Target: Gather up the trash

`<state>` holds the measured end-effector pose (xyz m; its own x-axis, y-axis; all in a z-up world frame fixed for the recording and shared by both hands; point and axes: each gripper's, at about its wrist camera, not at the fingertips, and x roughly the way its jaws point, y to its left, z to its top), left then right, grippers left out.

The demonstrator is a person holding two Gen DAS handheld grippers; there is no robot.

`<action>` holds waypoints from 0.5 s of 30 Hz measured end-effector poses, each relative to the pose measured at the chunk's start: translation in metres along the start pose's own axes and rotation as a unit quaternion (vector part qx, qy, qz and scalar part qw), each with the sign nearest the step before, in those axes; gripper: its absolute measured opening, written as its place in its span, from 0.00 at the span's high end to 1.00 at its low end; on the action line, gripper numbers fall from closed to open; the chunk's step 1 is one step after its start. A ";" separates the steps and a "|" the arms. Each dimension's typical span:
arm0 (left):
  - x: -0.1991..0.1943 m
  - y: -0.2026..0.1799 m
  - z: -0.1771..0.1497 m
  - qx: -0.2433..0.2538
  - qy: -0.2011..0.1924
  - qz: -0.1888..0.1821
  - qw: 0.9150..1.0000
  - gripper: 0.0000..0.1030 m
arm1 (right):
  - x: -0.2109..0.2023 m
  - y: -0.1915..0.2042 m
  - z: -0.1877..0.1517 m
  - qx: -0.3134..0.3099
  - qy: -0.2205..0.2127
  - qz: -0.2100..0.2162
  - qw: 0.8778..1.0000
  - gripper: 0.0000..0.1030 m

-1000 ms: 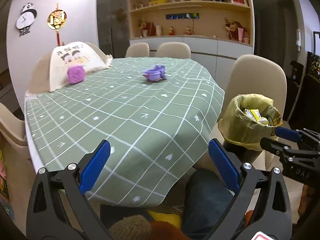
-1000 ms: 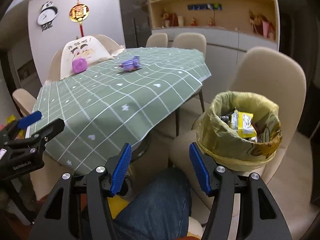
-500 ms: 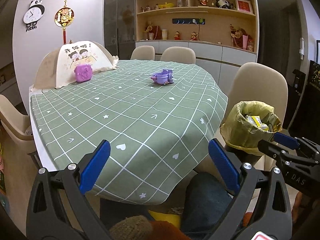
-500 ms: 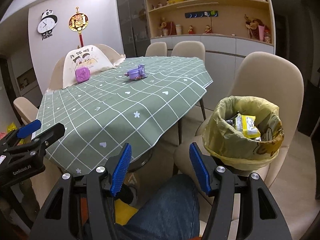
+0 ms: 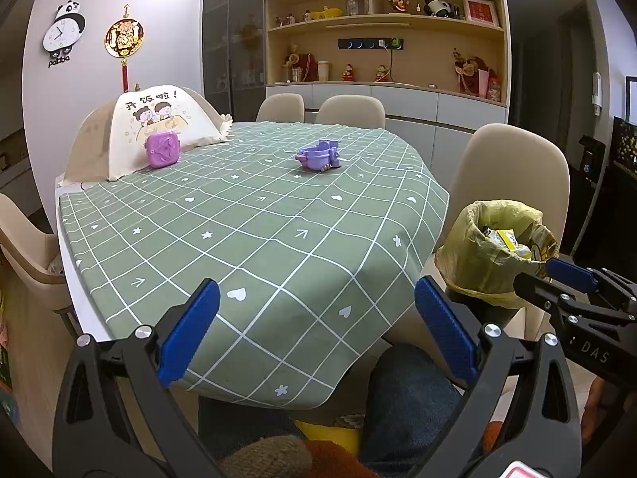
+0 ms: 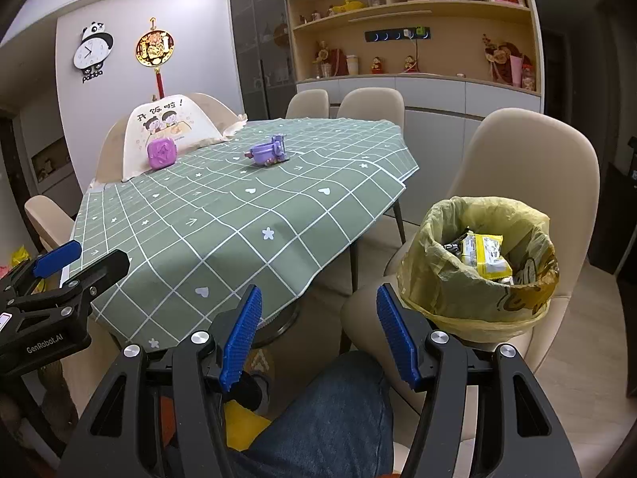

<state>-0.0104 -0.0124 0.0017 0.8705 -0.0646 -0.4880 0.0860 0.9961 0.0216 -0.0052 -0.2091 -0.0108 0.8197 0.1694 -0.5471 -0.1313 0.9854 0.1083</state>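
Observation:
A bin lined with a yellow bag stands on a beige chair to the right of the table and also shows in the left wrist view. Yellow snack wrappers lie inside it. My left gripper is open and empty, held low before the table's near edge. My right gripper is open and empty, low and just left of the bin. No loose trash shows on the green checked tablecloth.
A purple toy sits mid-table and a purple box leans on a white food cover at the back left. Beige chairs ring the table. The person's knee is below both grippers. Shelves line the far wall.
Both grippers have pulled back and tilted up slightly, so the table and bin sit lower and farther in view. Both stayed open and empty.

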 end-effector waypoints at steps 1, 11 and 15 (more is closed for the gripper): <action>0.000 0.000 0.000 0.000 0.000 0.000 1.000 0.09 | 0.000 0.000 0.000 0.000 0.000 0.000 1.000 0.45; 0.000 0.000 0.000 0.000 0.000 -0.001 1.000 0.09 | -0.001 -0.001 0.000 0.001 -0.001 -0.001 1.000 0.45; 0.000 -0.001 0.000 -0.001 0.001 0.000 1.000 0.09 | -0.002 -0.001 0.000 0.003 -0.002 -0.003 1.000 0.45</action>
<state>-0.0110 -0.0131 0.0015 0.8698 -0.0645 -0.4892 0.0853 0.9961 0.0203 -0.0065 -0.2101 -0.0101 0.8228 0.1641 -0.5441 -0.1238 0.9862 0.1102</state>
